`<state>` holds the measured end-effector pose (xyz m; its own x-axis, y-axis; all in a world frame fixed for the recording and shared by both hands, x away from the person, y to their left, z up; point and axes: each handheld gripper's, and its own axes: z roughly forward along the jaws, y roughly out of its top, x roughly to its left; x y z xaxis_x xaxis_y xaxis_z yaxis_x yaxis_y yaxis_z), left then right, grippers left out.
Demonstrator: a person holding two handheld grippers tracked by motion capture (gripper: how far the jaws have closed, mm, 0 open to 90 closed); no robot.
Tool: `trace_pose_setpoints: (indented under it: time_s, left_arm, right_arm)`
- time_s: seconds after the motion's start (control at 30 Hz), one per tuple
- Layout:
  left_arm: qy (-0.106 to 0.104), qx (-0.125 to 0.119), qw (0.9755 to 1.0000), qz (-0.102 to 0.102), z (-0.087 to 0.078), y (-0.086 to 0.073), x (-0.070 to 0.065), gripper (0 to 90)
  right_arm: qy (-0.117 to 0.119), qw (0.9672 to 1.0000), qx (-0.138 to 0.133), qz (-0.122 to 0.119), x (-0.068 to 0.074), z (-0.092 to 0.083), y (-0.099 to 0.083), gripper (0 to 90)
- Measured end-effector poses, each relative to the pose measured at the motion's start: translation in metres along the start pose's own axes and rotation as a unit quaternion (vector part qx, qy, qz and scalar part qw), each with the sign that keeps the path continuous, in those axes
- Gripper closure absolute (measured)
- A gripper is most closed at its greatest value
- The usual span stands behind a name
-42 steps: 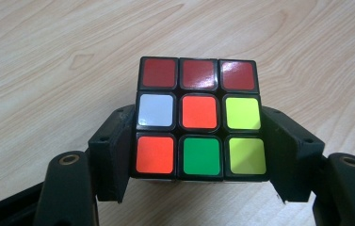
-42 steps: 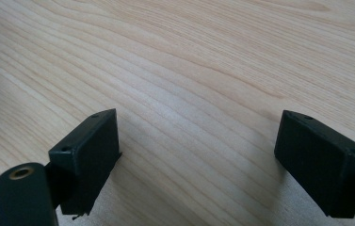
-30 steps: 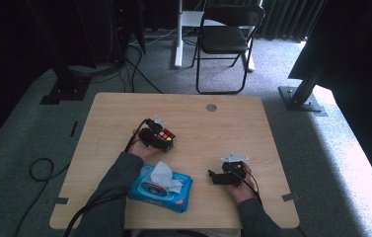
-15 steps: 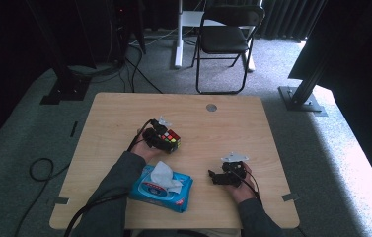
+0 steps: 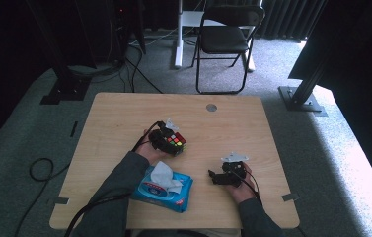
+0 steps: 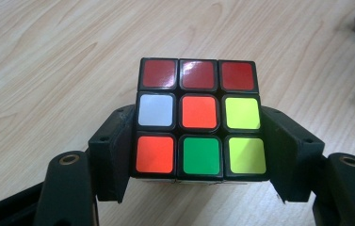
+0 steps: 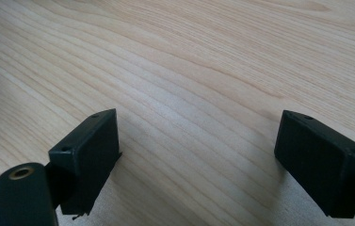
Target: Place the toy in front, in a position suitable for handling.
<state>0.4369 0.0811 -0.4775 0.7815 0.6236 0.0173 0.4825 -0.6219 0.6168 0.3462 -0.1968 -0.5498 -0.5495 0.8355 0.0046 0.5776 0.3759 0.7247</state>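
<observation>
A scrambled Rubik's cube (image 5: pixel 177 142) sits near the middle of the wooden table (image 5: pixel 109 118), held in my left gripper (image 5: pixel 169 142). In the left gripper view the black jaws press on both sides of the cube (image 6: pixel 198 117), whose facing side shows a red top row above white, orange, yellow and green stickers. The left gripper (image 6: pixel 198 155) is shut on it just above the wood. My right gripper (image 5: pixel 215 177) rests lower right on the table. Its jaws stand wide apart in the right gripper view (image 7: pixel 198 155), with bare wood between them.
A blue pack of wet wipes (image 5: pixel 166 190) with a white tissue sticking out lies near the front edge, between my forearms. A round cable hole (image 5: pixel 211 107) marks the table's far side. A black folding chair (image 5: pixel 225 37) stands on the floor beyond the table.
The left gripper has shifted slightly to the right with the cube in it. The right gripper has stayed where it was.
</observation>
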Motion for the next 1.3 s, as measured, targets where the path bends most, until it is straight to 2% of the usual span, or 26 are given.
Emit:
trace_pose_setpoints:
  time_s: [0.33,0.57,0.77,1.3]
  left_arm:
    - [-0.029,-0.004,0.9992,0.029,0.002,0.004,-0.011,34.0]
    - [-0.042,-0.007,0.9982,0.042,0.005,0.005,-0.016,34.0]
    - [-0.044,-0.008,0.9973,0.057,0.006,0.007,-0.021,34.0]
    - [-0.071,-0.008,0.9945,0.077,0.015,0.015,-0.033,34.0]
  right_arm:
    - [0.000,1.0000,0.000,0.000,0.000,0.000,0.000,14.1]
    - [0.000,1.0000,0.000,0.000,0.000,0.000,0.000,14.1]
    - [0.000,1.0000,0.000,0.000,0.000,0.000,0.000,14.1]
    - [0.000,1.0000,0.000,0.000,0.000,0.000,0.000,14.1]
